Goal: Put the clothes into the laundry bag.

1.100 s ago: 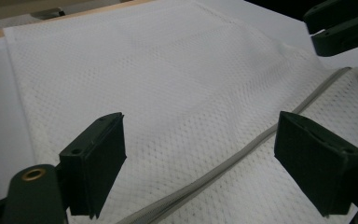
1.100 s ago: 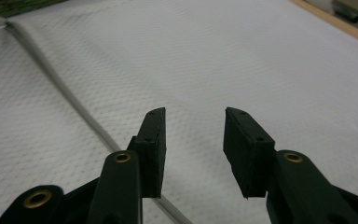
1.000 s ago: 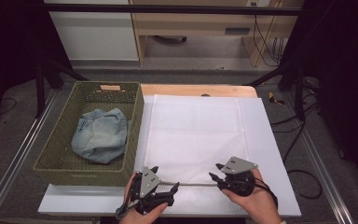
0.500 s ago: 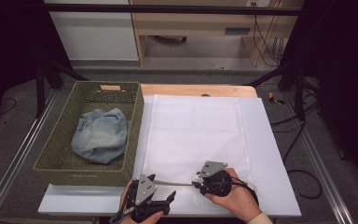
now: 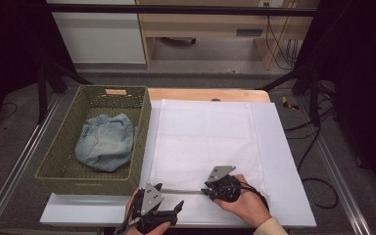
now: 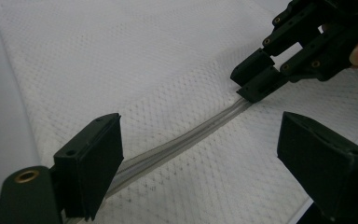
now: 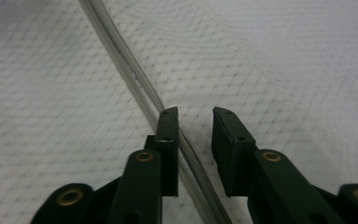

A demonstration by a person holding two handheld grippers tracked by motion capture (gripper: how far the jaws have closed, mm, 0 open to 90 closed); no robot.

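Observation:
A white mesh cloth (image 5: 205,132) lies flat on the table, with a greyish ribbed strip (image 5: 183,191) along its near edge. My left gripper (image 5: 176,210) hovers at the strip's left end, jaws wide open, and the strip (image 6: 182,142) runs between them untouched. My right gripper (image 5: 206,189) is low on the cloth, pointing left at the strip's right end. Its jaws have just been closing and now stand narrowly apart (image 7: 195,126). The strip (image 7: 121,51) passes between them, along the left jaw's inner face. The left gripper view shows the right gripper (image 6: 256,81) tip-down on the strip.
A green woven basket (image 5: 142,137) stands left of the cloth and holds a bundle of light blue denim (image 5: 105,142). The white board (image 5: 279,147) under the cloth reaches past it on the right. Wooden shelving and cables lie beyond the far edge.
My right gripper has slid left along the strip toward the left gripper and come down onto the cloth, its jaws narrower than before. The left gripper has stayed put.

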